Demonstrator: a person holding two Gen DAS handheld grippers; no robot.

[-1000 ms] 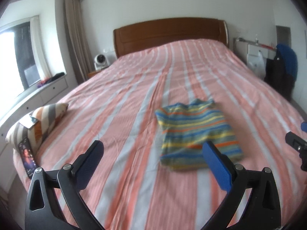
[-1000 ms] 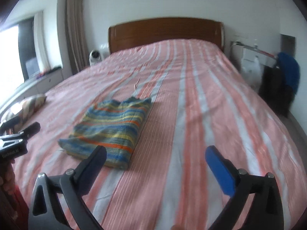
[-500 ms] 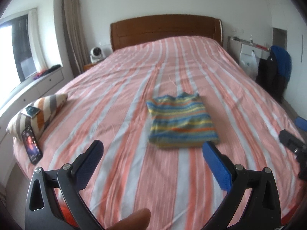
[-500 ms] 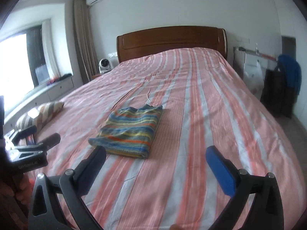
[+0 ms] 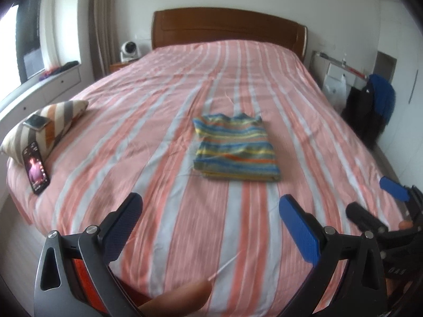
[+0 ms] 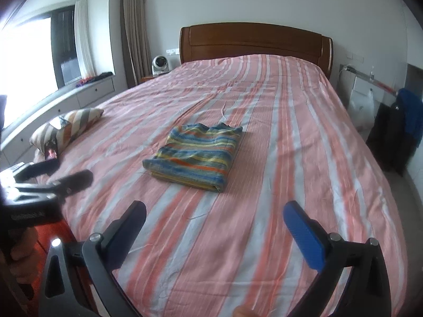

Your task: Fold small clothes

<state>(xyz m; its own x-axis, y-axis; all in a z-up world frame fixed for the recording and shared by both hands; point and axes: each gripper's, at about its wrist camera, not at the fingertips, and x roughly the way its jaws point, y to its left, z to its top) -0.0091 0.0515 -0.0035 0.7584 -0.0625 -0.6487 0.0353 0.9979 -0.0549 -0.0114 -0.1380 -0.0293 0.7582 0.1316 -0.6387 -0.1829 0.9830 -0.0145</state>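
Observation:
A small striped garment (image 5: pixel 235 146), blue, yellow and orange, lies folded in a flat rectangle on the middle of the bed; it also shows in the right wrist view (image 6: pixel 197 155). My left gripper (image 5: pixel 208 220) is open and empty, held above the foot of the bed, well short of the garment. My right gripper (image 6: pixel 215 227) is open and empty too, also back at the foot of the bed. Each gripper shows at the edge of the other's view, the right one (image 5: pixel 394 208) and the left one (image 6: pixel 50 177).
The bed (image 5: pixel 158 111) has a pink and white striped cover and a wooden headboard (image 5: pixel 227 30). A striped pillow (image 5: pixel 50 121) with two phones (image 5: pixel 35 166) lies at its left edge. Dark clothes (image 5: pixel 375 108) hang on the right. A window bench (image 6: pixel 79 95) runs along the left.
Both grippers have drawn back from the folded garment toward the foot of the bed, so it looks smaller and farther away. The garment itself has not moved.

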